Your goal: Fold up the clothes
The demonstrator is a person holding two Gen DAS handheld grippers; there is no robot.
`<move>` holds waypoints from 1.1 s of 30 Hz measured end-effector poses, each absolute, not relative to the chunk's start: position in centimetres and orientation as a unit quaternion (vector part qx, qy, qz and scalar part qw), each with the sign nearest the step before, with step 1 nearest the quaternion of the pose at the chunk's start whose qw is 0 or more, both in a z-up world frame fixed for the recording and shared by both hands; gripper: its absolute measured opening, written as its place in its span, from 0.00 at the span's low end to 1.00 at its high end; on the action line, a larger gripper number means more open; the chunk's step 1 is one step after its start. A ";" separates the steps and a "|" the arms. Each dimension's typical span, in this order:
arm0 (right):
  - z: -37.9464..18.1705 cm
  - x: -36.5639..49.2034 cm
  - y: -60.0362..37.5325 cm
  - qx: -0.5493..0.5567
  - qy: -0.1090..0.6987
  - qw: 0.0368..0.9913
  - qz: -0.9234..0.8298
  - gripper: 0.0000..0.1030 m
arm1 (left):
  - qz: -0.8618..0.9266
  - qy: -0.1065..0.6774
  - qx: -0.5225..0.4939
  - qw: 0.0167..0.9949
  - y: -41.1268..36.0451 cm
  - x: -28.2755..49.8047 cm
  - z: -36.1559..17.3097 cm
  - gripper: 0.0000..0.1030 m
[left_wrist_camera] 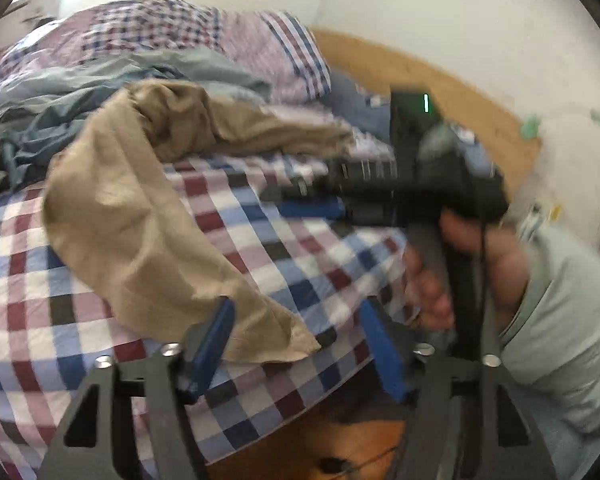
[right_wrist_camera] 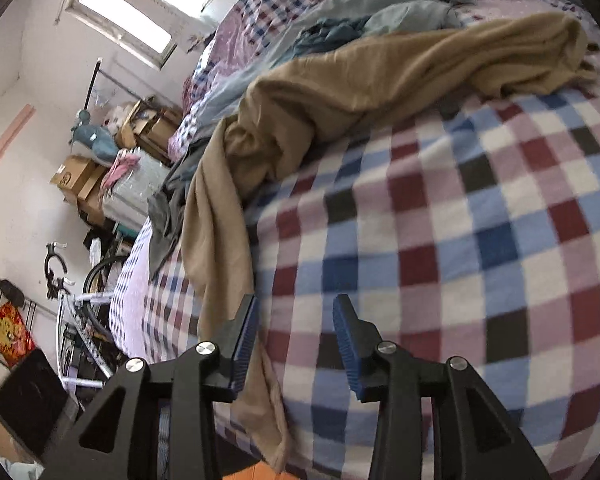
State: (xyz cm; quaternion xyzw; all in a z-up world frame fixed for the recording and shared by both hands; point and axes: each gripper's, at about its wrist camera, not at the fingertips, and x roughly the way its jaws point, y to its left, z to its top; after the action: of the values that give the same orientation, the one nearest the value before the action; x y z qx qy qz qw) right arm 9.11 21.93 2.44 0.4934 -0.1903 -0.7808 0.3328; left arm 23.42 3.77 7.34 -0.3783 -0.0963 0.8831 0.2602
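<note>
A tan garment lies crumpled across the checked bedspread, one end reaching the bed's near edge. My left gripper is open just above that end, its left blue finger beside the cloth. In the left wrist view a hand holds the right gripper over the bed, seen side-on and blurred. In the right wrist view the tan garment stretches from upper right down to the bed edge. My right gripper is open, with the cloth's edge beside its left finger.
Blue-grey clothes are heaped behind the tan garment, with patterned pillows and a wooden headboard beyond. Past the bed's side stand cardboard boxes, a bicycle and a black case. Wooden floor shows below the bed edge.
</note>
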 end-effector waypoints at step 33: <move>-0.8 16.0 19.3 0.555 -0.077 0.348 -0.751 0.15 | 0.819 -0.349 -0.435 0.134 -4.8 18.2 0.3 0.06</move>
State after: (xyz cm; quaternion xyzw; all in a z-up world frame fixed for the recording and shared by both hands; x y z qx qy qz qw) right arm 16.02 19.29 -0.77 0.5553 -0.0769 -0.7514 0.3481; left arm 18.16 -4.85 0.28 -0.4352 -0.3488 0.8192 0.1338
